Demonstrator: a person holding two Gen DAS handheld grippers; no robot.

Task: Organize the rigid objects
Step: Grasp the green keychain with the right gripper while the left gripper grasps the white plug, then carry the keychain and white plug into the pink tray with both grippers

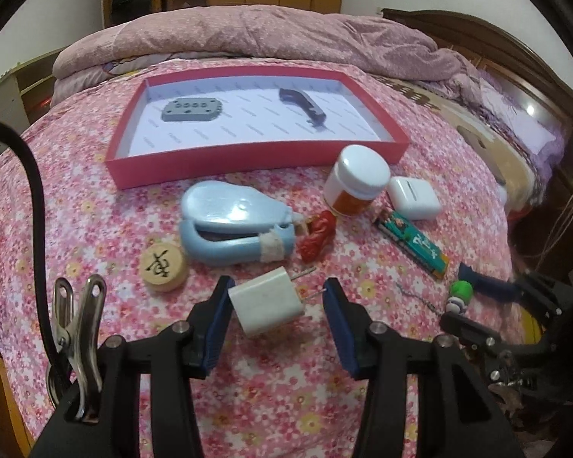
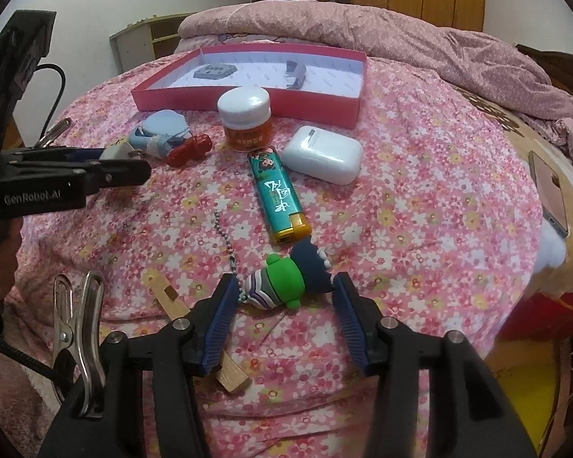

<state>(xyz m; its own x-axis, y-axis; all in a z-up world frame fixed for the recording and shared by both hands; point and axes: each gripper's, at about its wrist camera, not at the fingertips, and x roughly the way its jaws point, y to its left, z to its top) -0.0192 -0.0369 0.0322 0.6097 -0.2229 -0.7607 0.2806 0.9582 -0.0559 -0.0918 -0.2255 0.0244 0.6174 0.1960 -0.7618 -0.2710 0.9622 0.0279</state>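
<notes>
Tongs are working in parallel: left tongs [image 1: 277, 297] are gaping around the charger [image 1: 265, 301], right tongs [image 2: 284, 286] gaping around the toy keychain [image 2: 282, 284], both near the bed's front edge, bound for the red tray [image 1: 248, 158].

Open right gripper [image 2: 284, 294] straddles a green-capped figurine keychain [image 2: 282, 282] on floral bedspread [image 2: 420, 210]

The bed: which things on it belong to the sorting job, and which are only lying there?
For the job: red tray, white charger plug, green figure keychain, lighter, earbud case, white-lidded jar, wooden chess piece.

Just lying there: pink quilt, phone.
</notes>
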